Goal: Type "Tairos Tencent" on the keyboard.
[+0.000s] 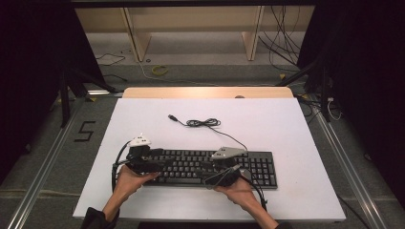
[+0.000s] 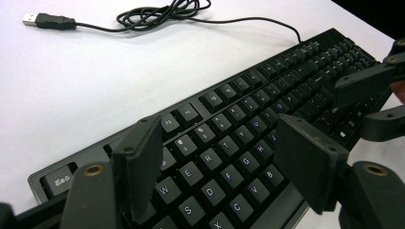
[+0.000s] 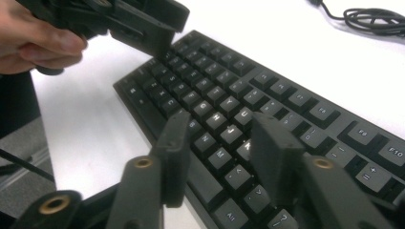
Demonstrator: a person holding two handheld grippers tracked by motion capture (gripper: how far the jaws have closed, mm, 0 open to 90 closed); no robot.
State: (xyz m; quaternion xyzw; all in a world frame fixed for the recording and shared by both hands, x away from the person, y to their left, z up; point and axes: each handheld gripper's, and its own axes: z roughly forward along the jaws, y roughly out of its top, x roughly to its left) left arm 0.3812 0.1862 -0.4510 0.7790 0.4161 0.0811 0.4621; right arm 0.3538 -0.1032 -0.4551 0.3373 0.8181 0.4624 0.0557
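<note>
One black keyboard (image 1: 210, 168) lying flat at 6 o'clock on the white surface (image 1: 286, 133), with one coiled cable (image 1: 203, 123) and USB plug (image 2: 47, 20) at 12 o'clock of it. Two grippers: left gripper (image 2: 222, 160) over the Q–G keys, jaws released and holding nothing; right gripper (image 3: 222, 152) over the N–M keys, jaws partly apart, nothing clenched. Legible key letters in both gripper views, unreadable in the high view; two hands (image 1: 129, 181) and floor marking "5" (image 1: 85, 131) seen from above.
</note>
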